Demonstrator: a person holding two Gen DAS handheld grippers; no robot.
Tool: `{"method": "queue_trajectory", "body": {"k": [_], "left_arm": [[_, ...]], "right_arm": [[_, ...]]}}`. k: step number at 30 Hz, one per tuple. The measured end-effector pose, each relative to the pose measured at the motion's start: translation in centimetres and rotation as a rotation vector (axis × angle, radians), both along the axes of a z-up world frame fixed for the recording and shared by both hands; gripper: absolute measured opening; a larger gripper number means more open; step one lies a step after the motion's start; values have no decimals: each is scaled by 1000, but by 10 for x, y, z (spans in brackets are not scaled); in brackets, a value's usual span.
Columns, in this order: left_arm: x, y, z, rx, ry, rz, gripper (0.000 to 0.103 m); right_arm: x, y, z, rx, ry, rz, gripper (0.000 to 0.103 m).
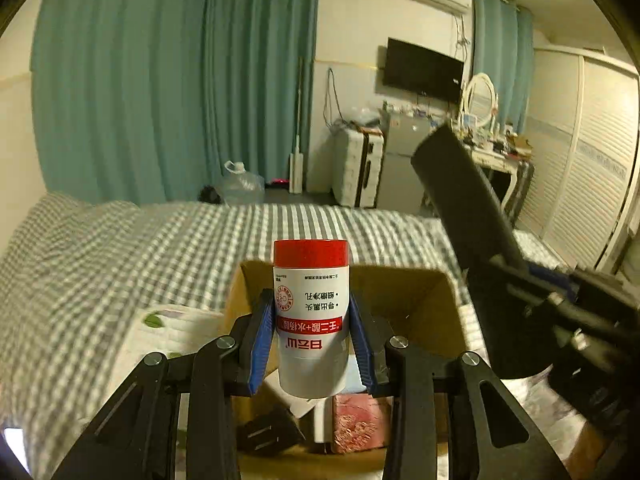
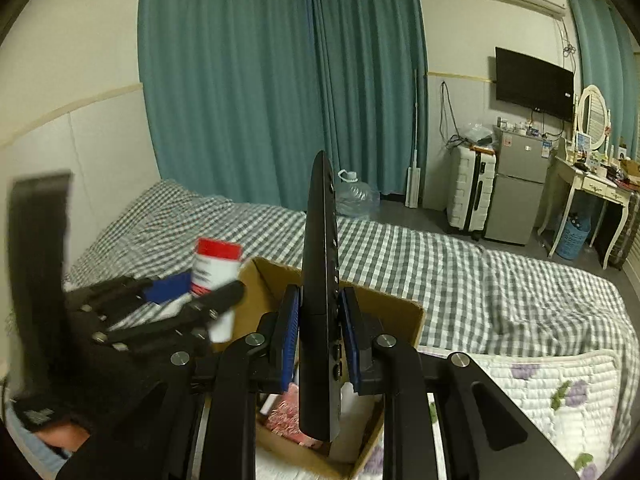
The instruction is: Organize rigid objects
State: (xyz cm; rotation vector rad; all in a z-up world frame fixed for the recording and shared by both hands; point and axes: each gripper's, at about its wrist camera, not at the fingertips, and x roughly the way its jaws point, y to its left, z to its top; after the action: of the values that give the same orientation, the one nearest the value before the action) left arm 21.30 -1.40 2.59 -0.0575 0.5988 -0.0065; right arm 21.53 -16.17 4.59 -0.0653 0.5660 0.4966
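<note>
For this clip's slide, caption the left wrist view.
Left gripper holds a red-capped bottle above an open cardboard box on a checkered bed.

We see the left gripper (image 2: 168, 304) only as a motion-blurred shape at nine o'clock in the right wrist view. The remote (image 2: 320, 300) hides much of the cardboard box (image 2: 400, 312); its contents stay unreadable.

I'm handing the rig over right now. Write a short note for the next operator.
Left gripper: shut on the red-capped bottle, held over the cardboard box.
Right gripper: shut on the black remote, held on edge above the same box.
The box sits on the checked bed and already holds a pink packet and other items.
Left to do: lower both into the box and release.
</note>
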Motion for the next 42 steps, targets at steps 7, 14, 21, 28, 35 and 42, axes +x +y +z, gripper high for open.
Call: {"method": "queue_trajectory", "body": {"k": [7, 14, 21, 28, 35, 42], "left_arm": [[30, 1, -51, 33, 96, -37, 39], [21, 3, -47, 59, 80, -10, 52], [3, 16, -37, 36, 86, 20, 56], [7, 18, -47, 36, 115, 27, 57], [7, 15, -51, 39, 127, 24, 57], [-8, 1, -22, 50, 64, 12, 57]], "right_arm": [[27, 1, -55, -33, 87, 10, 19], [24, -6, -64, -74, 104, 11, 19], [31, 10, -67, -163, 114, 115, 19], [55, 27, -84, -216, 105, 167, 21], [42, 5, -57, -142, 13, 83, 22], [14, -12, -24, -125, -30, 9, 22]]}}
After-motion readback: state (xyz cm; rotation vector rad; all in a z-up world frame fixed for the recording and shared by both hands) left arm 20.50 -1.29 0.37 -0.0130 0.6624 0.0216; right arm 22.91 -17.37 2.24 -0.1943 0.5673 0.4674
